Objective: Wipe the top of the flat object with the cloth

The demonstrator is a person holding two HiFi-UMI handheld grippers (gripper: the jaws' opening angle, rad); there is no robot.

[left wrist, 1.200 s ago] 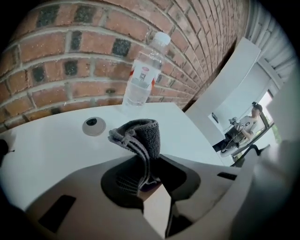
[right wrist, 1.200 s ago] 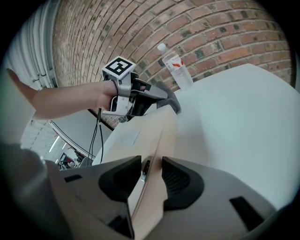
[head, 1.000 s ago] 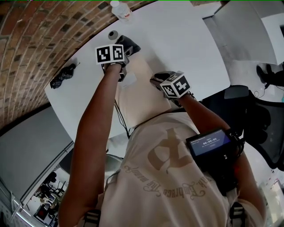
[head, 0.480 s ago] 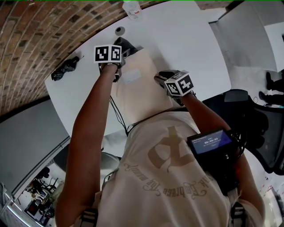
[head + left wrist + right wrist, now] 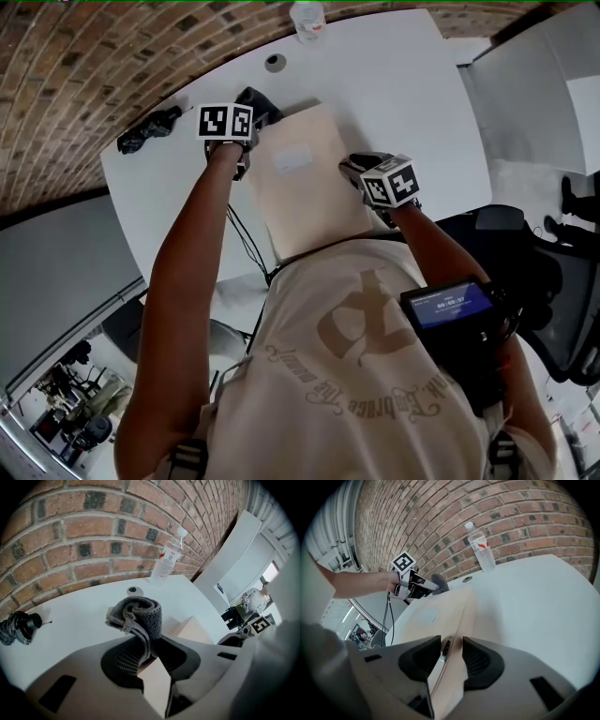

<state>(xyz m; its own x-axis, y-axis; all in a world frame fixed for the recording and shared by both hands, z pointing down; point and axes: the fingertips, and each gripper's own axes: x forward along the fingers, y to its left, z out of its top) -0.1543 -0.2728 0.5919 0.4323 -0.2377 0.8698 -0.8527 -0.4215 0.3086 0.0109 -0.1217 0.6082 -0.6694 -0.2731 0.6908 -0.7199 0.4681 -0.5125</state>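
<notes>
A flat beige box lies on the white table. My left gripper is shut on a rolled dark grey cloth and hangs at the box's far left corner. In the left gripper view the cloth sticks up from between the jaws of that gripper, with a box corner just beyond. My right gripper clamps the box's right edge. In the right gripper view the box runs away from this gripper, its edge pinched between the pads.
A clear water bottle stands at the table's far edge by the brick wall, with a small round grommet near it. A black bundled object lies at the far left of the table. A black office chair stands to the right.
My left gripper has carried the cloth leftward across the far end of the box to its left corner. The right gripper has kept its hold on the box's edge.
</notes>
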